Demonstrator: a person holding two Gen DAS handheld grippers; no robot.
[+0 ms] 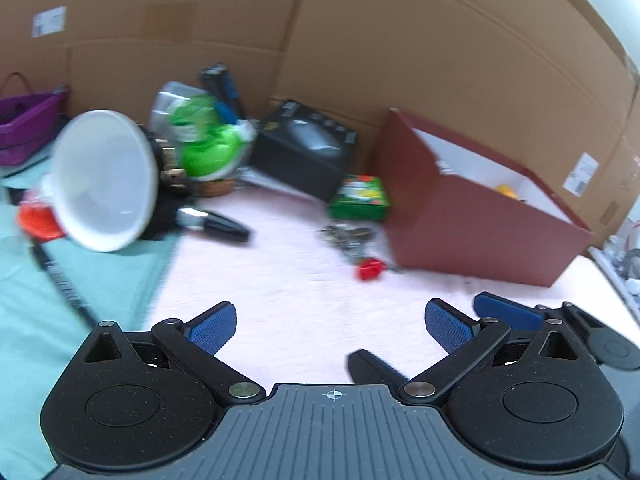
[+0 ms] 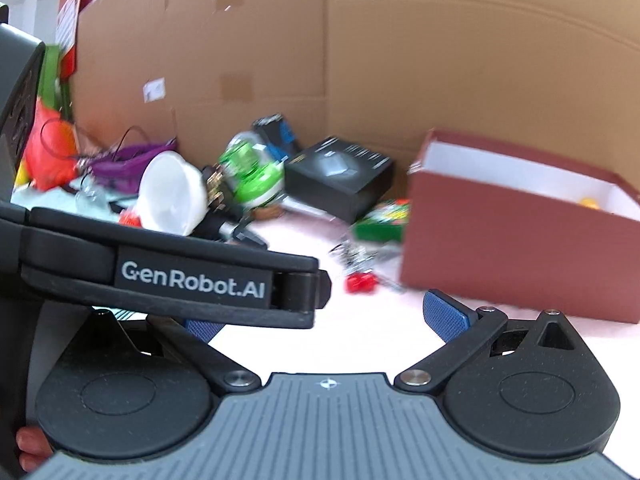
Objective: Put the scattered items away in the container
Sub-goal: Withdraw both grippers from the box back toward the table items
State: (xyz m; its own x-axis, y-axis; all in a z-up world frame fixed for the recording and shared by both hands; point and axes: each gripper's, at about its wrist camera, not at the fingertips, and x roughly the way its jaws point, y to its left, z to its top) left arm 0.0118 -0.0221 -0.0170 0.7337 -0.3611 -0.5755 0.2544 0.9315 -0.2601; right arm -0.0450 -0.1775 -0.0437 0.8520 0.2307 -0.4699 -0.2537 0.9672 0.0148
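A dark red box point(image 1: 480, 220) point(image 2: 520, 248) with a white inside stands open at the right, something yellow point(image 1: 507, 191) lying in it. Beside it lie a green packet point(image 1: 360, 198) point(image 2: 384, 220), a bunch of keys with a red tag point(image 1: 370, 269) point(image 2: 360, 282), a black box point(image 1: 304, 152) point(image 2: 340, 176), a green-and-clear toy point(image 1: 208, 140) point(image 2: 252, 176), a white bowl point(image 1: 108, 180) point(image 2: 172, 196) and a black marker point(image 1: 216, 222). My left gripper point(image 1: 330, 326) is open and empty over the pink surface. My right gripper point(image 2: 320, 320) is open too, its left finger partly hidden by the left gripper's body point(image 2: 160, 276).
Cardboard walls point(image 1: 360, 40) close off the back. A purple basket point(image 1: 28, 124) point(image 2: 124, 164) sits at far left on a teal cloth point(image 1: 60, 300). The right gripper's fingers point(image 1: 508, 312) show at lower right in the left wrist view. A person's hand point(image 2: 28, 448) shows at bottom left.
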